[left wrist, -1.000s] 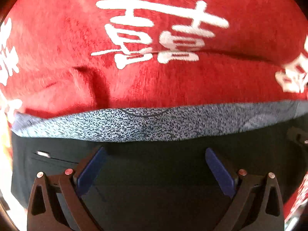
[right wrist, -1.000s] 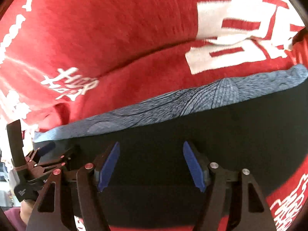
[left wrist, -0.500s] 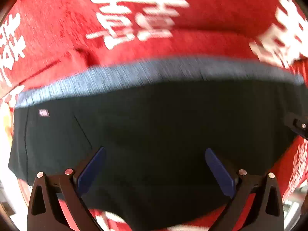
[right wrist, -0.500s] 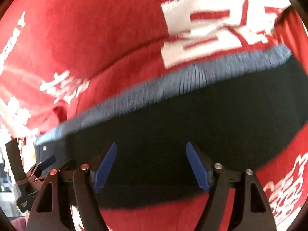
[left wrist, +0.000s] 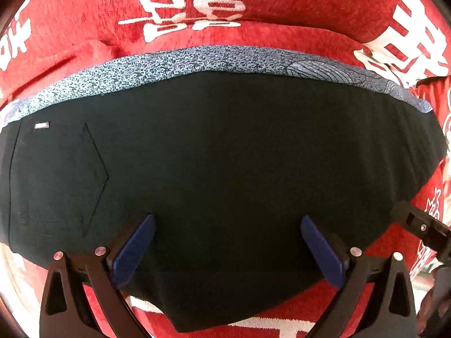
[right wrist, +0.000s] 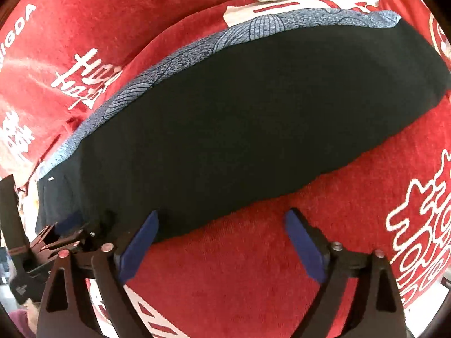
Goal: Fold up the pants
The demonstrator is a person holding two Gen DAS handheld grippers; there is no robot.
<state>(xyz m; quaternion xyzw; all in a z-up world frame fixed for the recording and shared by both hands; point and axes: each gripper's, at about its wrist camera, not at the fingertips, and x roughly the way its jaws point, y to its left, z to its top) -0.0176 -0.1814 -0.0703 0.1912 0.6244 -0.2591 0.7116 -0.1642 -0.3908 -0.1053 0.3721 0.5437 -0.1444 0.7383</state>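
Two grippers over dark pants (left wrist: pixel 225 152) lying folded flat on a red blanket (left wrist: pixel 296 8) with white printed characters. Pants show a speckled blue-grey waistband (left wrist: pixel 197 62) along the far edge, a stitched back pocket (left wrist: pixel 62 177) and a small white tag (left wrist: pixel 41 125) at the left end in the left wrist view. Left gripper (left wrist: pixel 227 248) hangs above the near part of the pants, blue pads spread wide, nothing between them, not touching fabric as far as visible. Right gripper (right wrist: pixel 221 242) sits over bare red blanket just beside the near edge of the pants (right wrist: pixel 253 107), its left pad overlapping that edge in the view, contact cannot tell; jaws have just been opening and stand wide apart, nothing pinched. In the right wrist view the left gripper's black frame shows at the lower left by the pants' end. Part of the right gripper's black frame shows at the right edge of the left wrist view
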